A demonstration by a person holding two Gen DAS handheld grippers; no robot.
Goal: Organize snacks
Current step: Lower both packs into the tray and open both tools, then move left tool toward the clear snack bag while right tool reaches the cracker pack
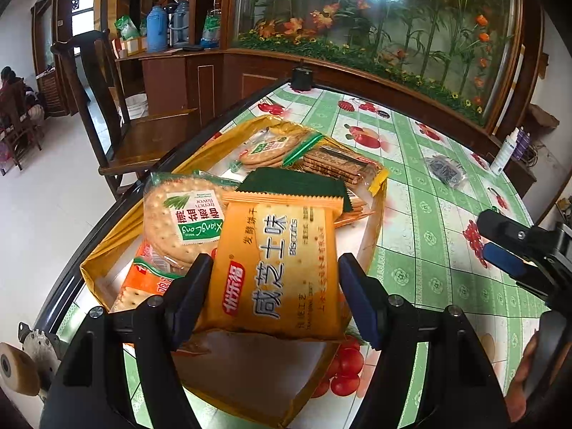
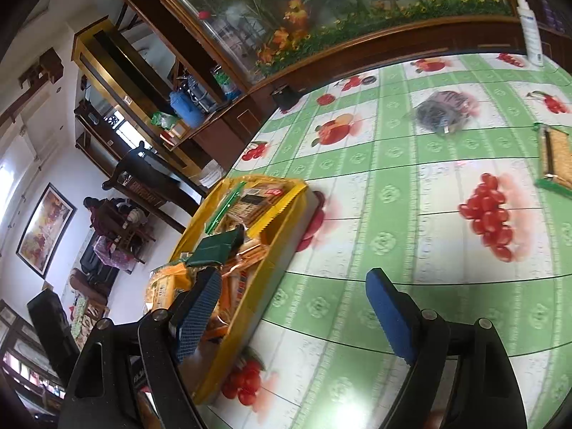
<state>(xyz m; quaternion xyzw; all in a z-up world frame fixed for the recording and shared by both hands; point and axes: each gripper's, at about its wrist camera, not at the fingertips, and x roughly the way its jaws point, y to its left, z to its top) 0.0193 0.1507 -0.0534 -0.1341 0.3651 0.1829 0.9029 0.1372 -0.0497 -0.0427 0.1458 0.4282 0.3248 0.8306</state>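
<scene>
The left gripper (image 1: 275, 296) tilts down over the tray (image 1: 107, 243), fingers (image 1: 193, 286) grasping an orange biscuit pack (image 1: 279, 268). The right gripper (image 2: 296, 314) angles down over the table (image 2: 393, 214) beside the tray, fingers released and empty.

Left gripper (image 1: 275, 293) jaws clamp a packet; right gripper (image 2: 296, 307) jaws gape wide, empty.

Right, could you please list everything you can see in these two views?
tray: one, yellow, table's left edge
round cracker packets: two, green-labelled, in tray
dark green packet: one, mid-pile in tray
sesame cracker packet: one, brown, tray's far side
orange-red packet: one, tray's near-left corner
orange biscuit packet: one, between left claw's fingers
dark pouch: one, grey-black, tablecloth beyond tray
green-edged cracker packet: one, table's right
white bottle: one, far table edge
tablecloth: one, green-white, fruit print
left claw: one, black, gripping biscuit packet
right claw: one, black, open, empty
</scene>
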